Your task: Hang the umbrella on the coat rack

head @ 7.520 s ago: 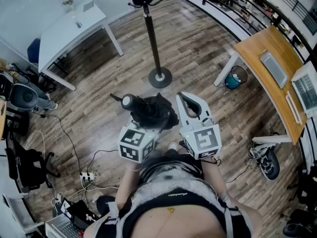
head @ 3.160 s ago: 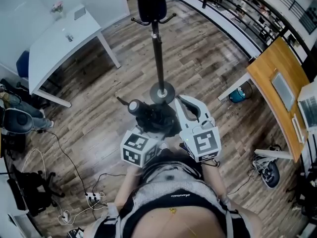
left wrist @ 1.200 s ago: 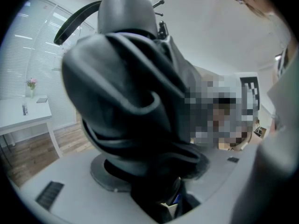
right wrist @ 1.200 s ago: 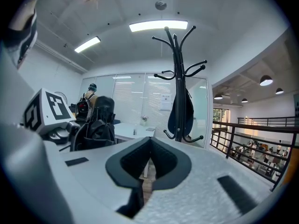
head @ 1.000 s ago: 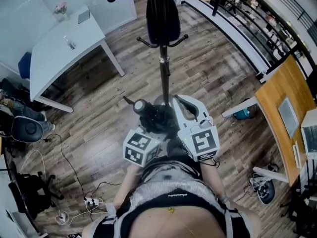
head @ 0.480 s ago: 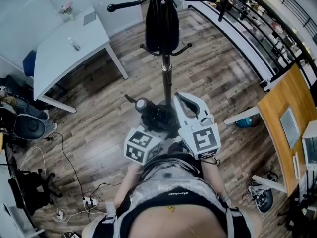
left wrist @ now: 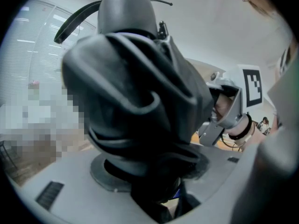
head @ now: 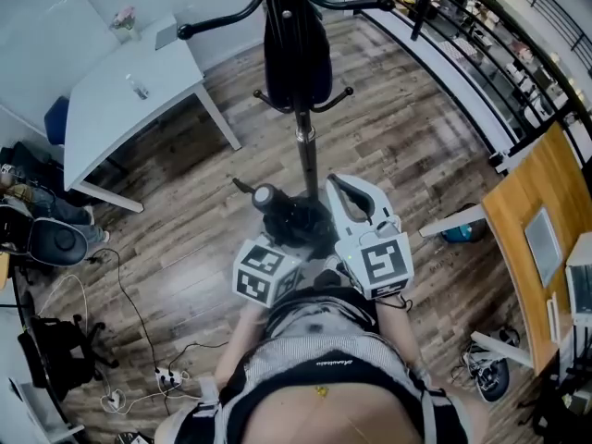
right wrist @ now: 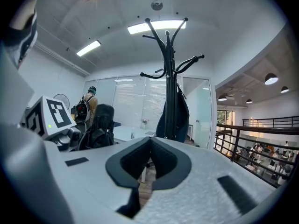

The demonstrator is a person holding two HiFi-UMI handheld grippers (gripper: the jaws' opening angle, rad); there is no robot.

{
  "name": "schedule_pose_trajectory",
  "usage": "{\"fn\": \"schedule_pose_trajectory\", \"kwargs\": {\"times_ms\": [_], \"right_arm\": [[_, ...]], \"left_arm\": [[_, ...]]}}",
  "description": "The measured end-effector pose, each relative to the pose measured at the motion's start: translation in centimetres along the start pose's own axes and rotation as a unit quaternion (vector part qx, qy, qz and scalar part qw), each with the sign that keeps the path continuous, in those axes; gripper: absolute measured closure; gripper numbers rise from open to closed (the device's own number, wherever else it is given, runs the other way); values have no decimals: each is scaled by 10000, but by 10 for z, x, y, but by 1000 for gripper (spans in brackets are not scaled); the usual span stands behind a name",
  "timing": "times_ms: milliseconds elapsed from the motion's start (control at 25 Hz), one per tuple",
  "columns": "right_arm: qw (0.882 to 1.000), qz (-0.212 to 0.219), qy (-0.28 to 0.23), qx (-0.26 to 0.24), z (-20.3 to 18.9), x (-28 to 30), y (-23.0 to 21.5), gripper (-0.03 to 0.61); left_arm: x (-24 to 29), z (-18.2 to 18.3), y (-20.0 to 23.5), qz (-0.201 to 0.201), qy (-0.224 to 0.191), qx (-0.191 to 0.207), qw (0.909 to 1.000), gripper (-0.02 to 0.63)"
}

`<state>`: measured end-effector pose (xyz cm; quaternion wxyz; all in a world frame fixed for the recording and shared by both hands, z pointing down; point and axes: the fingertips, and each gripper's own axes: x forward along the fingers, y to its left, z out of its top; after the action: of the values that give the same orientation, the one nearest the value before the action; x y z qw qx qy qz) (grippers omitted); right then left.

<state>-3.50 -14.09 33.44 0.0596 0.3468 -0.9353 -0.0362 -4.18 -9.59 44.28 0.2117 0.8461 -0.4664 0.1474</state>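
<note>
Ideally, the left tool (head: 282, 248), pinching the umbrella (head: 296, 218), should rise toward a rack (head: 302, 146) hook at 12 o'clock; the right tool (right wrist: 148, 160), pressed together, empty.

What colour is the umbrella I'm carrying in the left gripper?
The umbrella is black; it shows best in the left gripper view.

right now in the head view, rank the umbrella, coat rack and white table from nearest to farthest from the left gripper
1. umbrella: folded, held in the fingers of the left gripper.
2. coat rack: its pole stands just beyond the umbrella, straight ahead.
3. white table: farthest, off to the upper left.
</note>
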Motion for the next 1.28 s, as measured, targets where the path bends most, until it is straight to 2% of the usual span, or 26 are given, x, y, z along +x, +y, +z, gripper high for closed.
{"fn": "schedule_pose_trajectory", "kwargs": {"times_ms": [400,640,760,1000,1280], "right_arm": [[9999,140,24,0,-8,0,-35,574],[9992,385,-61,-129,-2,14,-37,574],[9990,423,-52,-119,-4,20,-38,574],[9994,345,6,-81,-8,28,-38,574],[10000,42,85,-30,-7,34,-33,574]], "left_arm": [[35,8,-4,144,31,-97,9998,370],[40,17,5,301,-153,-190,9992,370],[42,16,12,355,-121,-215,9991,370],[43,10,19,257,-18,-214,9994,370],[39,8,26,0,109,-74,9999,370]]}}
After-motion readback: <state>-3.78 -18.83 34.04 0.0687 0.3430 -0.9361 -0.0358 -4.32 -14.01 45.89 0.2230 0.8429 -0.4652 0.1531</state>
